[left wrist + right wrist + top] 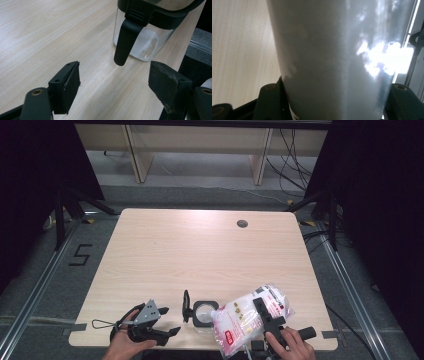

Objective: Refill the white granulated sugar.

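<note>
A clear plastic bag (pixel 245 317) of white powder with red print lies tilted over the near right of the table (pixel 200 250); my right gripper (pixel 261 308) is shut on it, one black jaw across its top. In the right gripper view the bag (pixel 337 60) fills the gap between both jaws. Left of the bag stands a square glass jar (pixel 204 312) with a black rim, its lid (pixel 186 306) flipped up. My left gripper (pixel 169 320) is open beside it. In the left gripper view the jar (pixel 142 42) holds a little white powder and a black latch (pixel 125 42) hangs down its side.
A round cable hole (pixel 242 223) sits near the table's far right. The jar and both hands are close to the near edge. Beyond the table are pale furniture legs (pixel 137 155) and cables on the floor (pixel 295 165).
</note>
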`<state>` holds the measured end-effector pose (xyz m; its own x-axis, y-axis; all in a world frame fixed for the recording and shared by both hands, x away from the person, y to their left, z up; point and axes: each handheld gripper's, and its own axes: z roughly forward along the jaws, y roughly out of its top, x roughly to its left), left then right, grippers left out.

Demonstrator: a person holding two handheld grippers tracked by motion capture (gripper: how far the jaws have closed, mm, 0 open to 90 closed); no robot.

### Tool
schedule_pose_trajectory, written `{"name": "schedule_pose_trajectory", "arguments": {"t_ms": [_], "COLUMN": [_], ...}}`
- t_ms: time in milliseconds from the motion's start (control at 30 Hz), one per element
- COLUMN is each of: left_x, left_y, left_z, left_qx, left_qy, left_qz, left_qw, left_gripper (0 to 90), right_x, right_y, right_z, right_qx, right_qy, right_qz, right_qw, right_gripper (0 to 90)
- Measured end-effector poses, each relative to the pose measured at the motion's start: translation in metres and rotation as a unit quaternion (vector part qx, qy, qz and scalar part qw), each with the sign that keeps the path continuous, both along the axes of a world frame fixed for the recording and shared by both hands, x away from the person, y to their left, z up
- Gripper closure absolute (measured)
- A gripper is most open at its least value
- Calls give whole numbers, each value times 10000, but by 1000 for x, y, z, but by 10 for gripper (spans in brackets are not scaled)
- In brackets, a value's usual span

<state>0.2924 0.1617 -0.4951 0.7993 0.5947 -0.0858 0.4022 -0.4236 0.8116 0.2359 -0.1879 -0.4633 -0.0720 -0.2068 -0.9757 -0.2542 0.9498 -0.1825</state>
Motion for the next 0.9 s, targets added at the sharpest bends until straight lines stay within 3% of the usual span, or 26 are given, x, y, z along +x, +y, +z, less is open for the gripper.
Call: {"name": "schedule_pose_trajectory", "arguments": {"t_ms": [333,400,433,533,600,633,667,900], "left_x": [0,0,0,0,0,0,0,0], "left_y": [0,0,0,0,0,0,0,0], "left_z": [0,-1,0,0,0,0,0,0], "left_qx": [-2,-58,-26,1,4,4,10,7], "left_qy": [2,-27,-18,1,2,6,-1,-40], "left_qz": [1,-1,3,-1,0,1,-12,-16], "left_qw": [10000,10000,10000,10000,10000,10000,10000,10000], "left_gripper": [248,248,248,248,248,248,248,248], "right_x": [1,1,0,0,-1,-1,1,0], "right_y": [0,0,-2,-2,-3,-3,-1,-1], "right_z": [-1,0,-2,-1,-4,-4,-1,1], "right_qx": [82,-65,63,26,176,172,-32,-59], "right_qy": [-50,-92,-56,-88,-32,-35,-121,-152], "right_qz": [46,95,21,32,-41,-38,75,109], "right_qw": [9999,9999,10000,10000,9998,9998,9999,9998], "right_gripper": [419,419,419,418,418,419,419,418]}}
